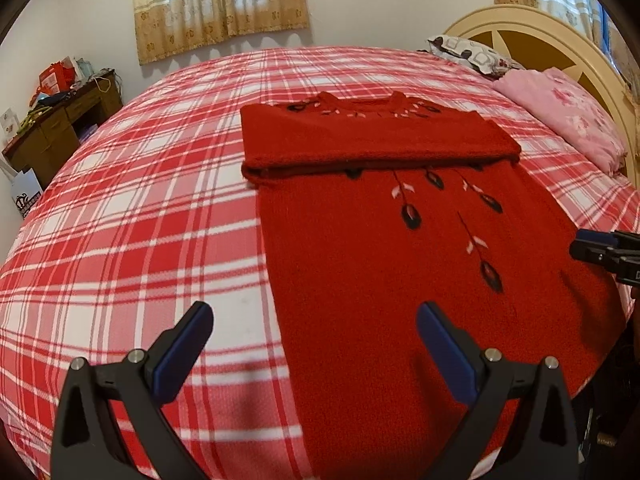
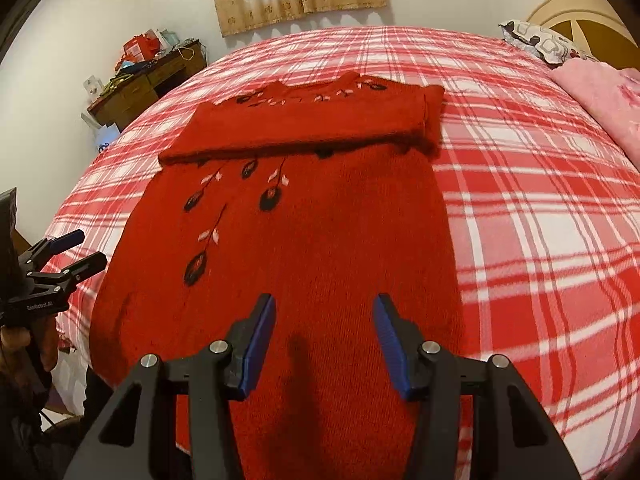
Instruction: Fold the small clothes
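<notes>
A red knitted sweater (image 1: 360, 260) (image 2: 304, 240) with dark embroidered flowers lies flat on the bed, its sleeves folded across the chest in a band near the collar. My left gripper (image 1: 316, 320) hovers open over the sweater's near left edge, one finger above the plaid cover, the other above the knit. My right gripper (image 2: 324, 312) stands open above the sweater's lower part with nothing between its blue pads. The left gripper (image 2: 82, 248) also shows at the left edge of the right wrist view. The right gripper (image 1: 584, 246) also shows at the right edge of the left wrist view.
A red and white plaid cover (image 1: 140, 200) (image 2: 540, 200) spreads over the bed. A pink blanket (image 1: 568, 120) and a patterned pillow (image 1: 472, 54) lie by the cream headboard (image 1: 532, 36). A cluttered wooden desk (image 1: 60, 120) stands at the far left wall, under curtains (image 1: 220, 4).
</notes>
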{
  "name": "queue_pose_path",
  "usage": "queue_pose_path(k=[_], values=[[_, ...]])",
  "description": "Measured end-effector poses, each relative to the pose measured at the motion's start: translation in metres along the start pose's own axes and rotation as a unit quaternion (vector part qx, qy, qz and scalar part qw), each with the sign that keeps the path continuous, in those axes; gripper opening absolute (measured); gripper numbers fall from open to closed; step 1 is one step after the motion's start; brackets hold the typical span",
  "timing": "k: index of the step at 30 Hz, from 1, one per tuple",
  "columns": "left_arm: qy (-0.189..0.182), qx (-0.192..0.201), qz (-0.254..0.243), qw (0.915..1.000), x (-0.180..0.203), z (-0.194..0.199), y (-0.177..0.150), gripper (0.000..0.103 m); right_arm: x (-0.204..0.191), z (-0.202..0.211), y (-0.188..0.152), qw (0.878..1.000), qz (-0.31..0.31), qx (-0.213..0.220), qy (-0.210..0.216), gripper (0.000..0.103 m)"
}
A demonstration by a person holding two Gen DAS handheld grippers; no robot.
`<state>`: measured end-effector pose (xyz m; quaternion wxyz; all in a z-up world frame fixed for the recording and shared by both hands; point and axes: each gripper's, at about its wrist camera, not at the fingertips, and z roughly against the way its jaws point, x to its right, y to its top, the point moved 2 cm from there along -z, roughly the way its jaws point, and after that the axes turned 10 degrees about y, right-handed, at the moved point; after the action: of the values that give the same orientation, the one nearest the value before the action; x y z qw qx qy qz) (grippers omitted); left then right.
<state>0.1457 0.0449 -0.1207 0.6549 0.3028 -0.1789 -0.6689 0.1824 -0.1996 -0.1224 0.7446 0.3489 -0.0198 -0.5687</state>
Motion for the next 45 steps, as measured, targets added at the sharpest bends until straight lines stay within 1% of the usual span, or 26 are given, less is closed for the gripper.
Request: queue_pose_path(k=[7, 9, 12, 15, 17, 18, 20, 23, 25, 27, 28, 29, 31, 33, 34, 36, 39, 41, 43, 45], values=[[-0.021, -0.027, 0.004, 0.9994, -0.007, 0.011, -0.029, 0.102, -0.003, 0.004, -0.024, 1.0, 0.001, -0.008, -0.003, 0.052], [-0.029, -0.038, 0.007, 0.9988, -0.01, 0.015, -0.039, 0.099, -0.003, 0.005, -0.029, 1.0, 0.0, -0.006, -0.004, 0.052], [-0.051, -0.057, 0.024, 0.9968, -0.013, 0.018, -0.052, 0.094, -0.003, 0.006, -0.031, 1.0, -0.005, -0.002, -0.001, 0.052], [-0.069, -0.079, 0.035, 0.9939, -0.012, 0.02, -0.065, 0.085, -0.004, 0.007, -0.032, 1.0, -0.008, 0.004, 0.002, 0.053], [-0.086, -0.096, 0.041, 0.9908, -0.009, 0.019, -0.073, 0.077, -0.005, 0.008, -0.033, 1.0, -0.007, 0.006, 0.003, 0.053], [-0.094, -0.105, 0.043, 0.9892, -0.008, 0.019, -0.077, 0.076, -0.006, 0.009, -0.033, 1.0, -0.006, 0.008, 0.002, 0.053], [-0.1, -0.116, 0.048, 0.987, -0.006, 0.02, -0.084, 0.069, -0.007, 0.011, -0.033, 1.0, -0.003, 0.013, 0.001, 0.053], [-0.105, -0.128, 0.05, 0.9849, -0.004, 0.018, -0.091, 0.068, -0.008, 0.014, -0.033, 1.0, -0.003, 0.018, 0.004, 0.053], [-0.105, -0.126, 0.052, 0.9851, -0.004, 0.018, -0.09, 0.067, -0.008, 0.015, -0.033, 1.0, -0.003, 0.02, 0.005, 0.053], [-0.111, -0.122, 0.049, 0.9851, -0.001, 0.02, -0.09, 0.056, -0.007, 0.016, -0.033, 1.0, -0.004, 0.023, 0.004, 0.053], [-0.113, -0.122, 0.051, 0.9847, -0.001, 0.019, -0.09, 0.043, -0.007, 0.016, -0.033, 1.0, -0.006, 0.025, 0.004, 0.053], [-0.114, -0.123, 0.052, 0.9845, 0.001, 0.018, -0.09, 0.036, -0.006, 0.016, -0.033, 1.0, -0.008, 0.026, 0.004, 0.053], [-0.111, -0.117, 0.045, 0.9859, 0.005, 0.016, -0.089, 0.034, -0.005, 0.017, -0.033, 1.0, -0.011, 0.025, 0.004, 0.053], [-0.104, -0.113, 0.044, 0.9871, 0.005, 0.015, -0.088, 0.012, -0.004, 0.02, -0.032, 1.0, -0.01, 0.027, 0.002, 0.053], [-0.106, -0.111, 0.042, 0.9872, 0.004, 0.016, -0.087, 0.009, -0.003, 0.024, -0.032, 1.0, -0.01, 0.03, 0.001, 0.053], [-0.115, -0.102, 0.052, 0.9867, -0.001, 0.021, -0.084, 0.009, 0.002, 0.033, -0.033, 0.999, -0.012, 0.033, 0.0, 0.053], [-0.126, -0.066, 0.056, 0.9883, -0.009, 0.036, -0.073, 0.008, 0.017, 0.048, -0.04, 0.999, -0.026, 0.029, -0.008, 0.053], [-0.136, -0.053, 0.062, 0.9874, -0.015, 0.042, -0.067, 0.008, 0.026, 0.057, -0.049, 0.999, -0.04, 0.022, -0.01, 0.053], [-0.143, -0.048, 0.067, 0.9862, -0.02, 0.044, -0.065, 0.008, 0.032, 0.064, -0.058, 0.999, -0.049, 0.017, -0.014, 0.053], [-0.154, -0.053, 0.077, 0.9837, -0.023, 0.042, -0.065, 0.008, 0.036, 0.07, -0.07, 0.998, -0.056, 0.01, -0.011, 0.053]])
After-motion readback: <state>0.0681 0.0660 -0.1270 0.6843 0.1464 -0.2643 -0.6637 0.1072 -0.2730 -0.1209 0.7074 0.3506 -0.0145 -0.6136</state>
